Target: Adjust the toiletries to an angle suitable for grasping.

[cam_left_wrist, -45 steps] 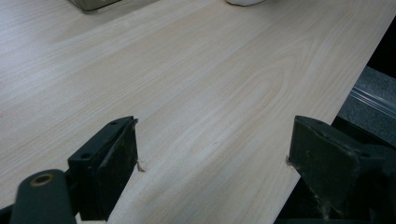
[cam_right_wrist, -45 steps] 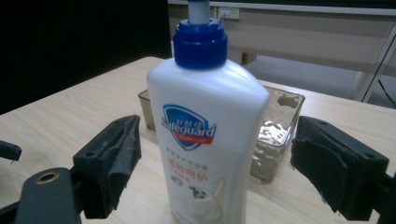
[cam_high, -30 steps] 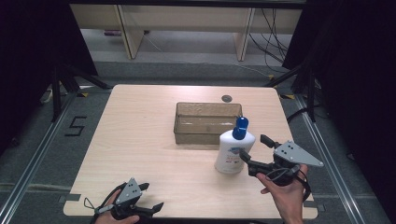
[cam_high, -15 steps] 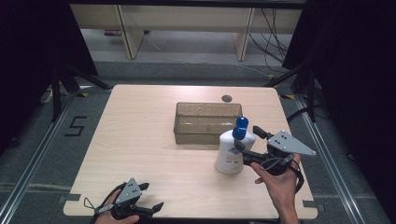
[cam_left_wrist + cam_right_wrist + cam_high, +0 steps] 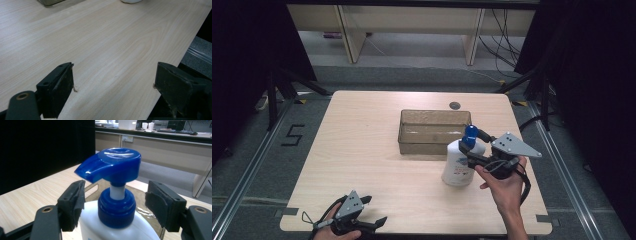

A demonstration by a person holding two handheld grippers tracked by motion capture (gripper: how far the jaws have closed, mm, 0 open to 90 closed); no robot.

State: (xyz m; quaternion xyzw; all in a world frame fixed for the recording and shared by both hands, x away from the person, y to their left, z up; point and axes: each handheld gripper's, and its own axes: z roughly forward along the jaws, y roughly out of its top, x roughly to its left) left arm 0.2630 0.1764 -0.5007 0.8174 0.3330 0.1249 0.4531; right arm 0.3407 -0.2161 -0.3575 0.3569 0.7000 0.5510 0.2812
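A white bottle (image 5: 458,164) with a blue pump head (image 5: 112,165) stands upright on the table, just in front of a clear brownish tray (image 5: 427,145). My right gripper (image 5: 470,146) is open, and its jaws straddle the bottle's blue neck collar (image 5: 116,211) with a gap on each side. The pump spout points to the left in the right gripper view. My left gripper (image 5: 368,216) rests at the table's near left edge, open, with bare wood between its jaws (image 5: 113,83).
The tray looks empty and sits at the middle of the pale wooden table (image 5: 362,145). A small dark round fitting (image 5: 455,105) lies behind it. Beyond the table are a floor and desk legs.
My right gripper has moved left and forward to the bottle, so its jaws now sit around the neck under the pump head. The left gripper has stayed put.
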